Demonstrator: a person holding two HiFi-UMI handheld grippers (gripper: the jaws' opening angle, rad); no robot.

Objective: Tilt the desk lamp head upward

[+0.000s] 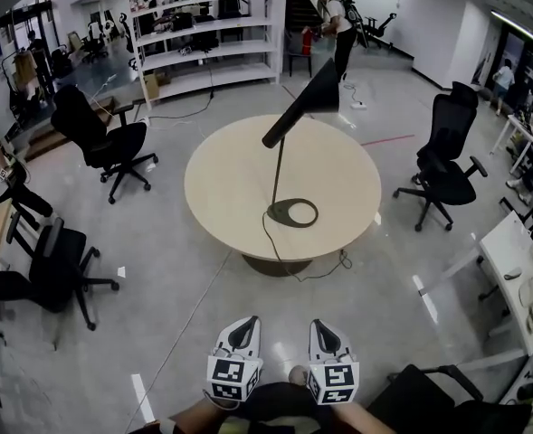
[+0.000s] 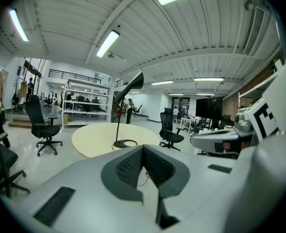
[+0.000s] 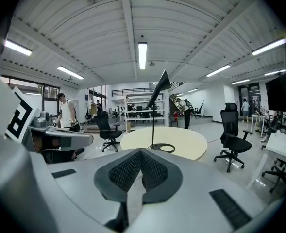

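The black desk lamp (image 1: 279, 165) stood near the middle of the round table (image 1: 343, 183). Its ring base (image 1: 293, 212) lay flat and its long cone head (image 1: 304, 107) sat tilted atop the thin pole (the cord trailed off the near edge). Well short of the table, the left gripper (image 1: 244, 324) and right gripper (image 1: 324, 327) were held side by side, each with its jaws pressed together on nothing. A black office chair (image 1: 445, 161) stood just beyond the table's right side.

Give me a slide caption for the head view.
Left gripper and right gripper, both shut and empty, face a round table bearing a black desk lamp.
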